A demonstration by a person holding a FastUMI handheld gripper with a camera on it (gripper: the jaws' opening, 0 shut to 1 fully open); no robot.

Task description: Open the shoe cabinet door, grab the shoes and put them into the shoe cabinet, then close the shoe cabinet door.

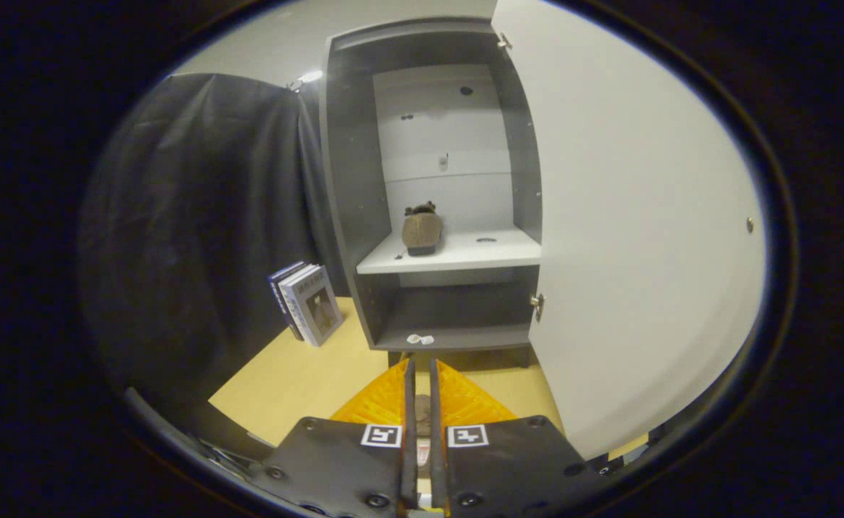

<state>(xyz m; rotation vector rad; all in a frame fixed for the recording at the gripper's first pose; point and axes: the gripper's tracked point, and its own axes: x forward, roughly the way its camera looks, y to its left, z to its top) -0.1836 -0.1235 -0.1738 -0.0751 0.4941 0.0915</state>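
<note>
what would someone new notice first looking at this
Probably the open cabinet straight ahead, with one brown shoe alone on its white shelf. The big white door swings out wide beside it. The gripper points at the cabinet's base, its fingers nearly shut, holding nothing.

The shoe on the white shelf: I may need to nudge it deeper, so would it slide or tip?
The shoe looks low and flat-soled, so it would probably slide, not tip. It seems soft and may deform. The fingers are nearly closed, well short of it.
</note>
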